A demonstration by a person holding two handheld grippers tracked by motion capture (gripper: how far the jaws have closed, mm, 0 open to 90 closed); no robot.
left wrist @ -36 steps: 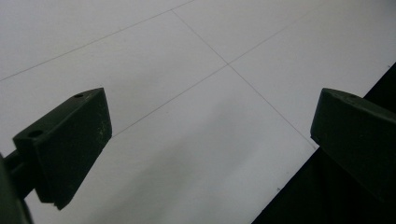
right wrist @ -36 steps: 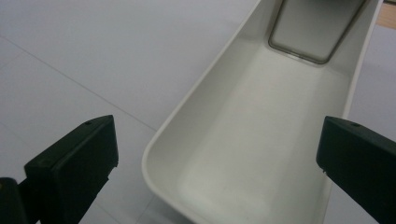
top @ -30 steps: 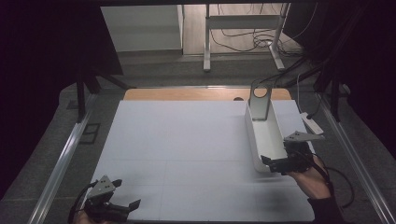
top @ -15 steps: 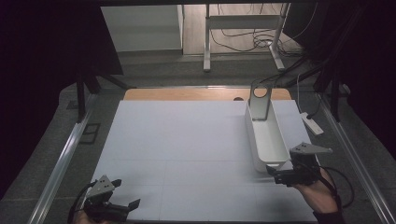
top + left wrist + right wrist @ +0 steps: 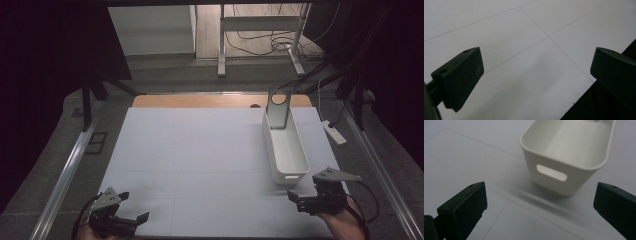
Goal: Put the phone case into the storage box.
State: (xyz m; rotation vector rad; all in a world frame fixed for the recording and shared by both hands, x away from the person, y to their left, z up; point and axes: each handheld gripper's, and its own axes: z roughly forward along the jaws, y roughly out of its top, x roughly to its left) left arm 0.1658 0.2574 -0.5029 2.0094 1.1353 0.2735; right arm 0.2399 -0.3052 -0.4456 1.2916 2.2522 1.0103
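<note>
A person sits at a table covered by a pale white mat [image 5: 200, 160] scored with faint grid lines; a two-jaw gripper is held in each hand. A long, narrow white plastic bin [image 5: 285, 147] stands upright on the right half of the mat, its length running away from the person; it looks empty as far as its inside shows; a grey metal bracket [image 5: 278, 107] rises at its far end, touching or just behind it, which cannot be told. The right gripper [image 5: 300, 202] hovers just beside the bin's near end, jaws spread wide and holding nothing; in the right gripper view the bin's short end wall faces the jaws, with an oval handle slot [image 5: 551, 172] cut through it below a rolled rim. The left gripper [image 5: 131, 216] sits at the near left corner of the mat, well apart from the bin, jaws also wide and empty; its own view looks over bare mat and the mat's dark edge.

The bin is judged light, rigid and smooth, so likely somewhat slippery yet not fragile; its walls may flex a little under a squeeze. The surest hold would probably be the near end wall, one jaw inside and one outside at the rim above the slot; being long, it may tip away from a hold at one end.
</note>
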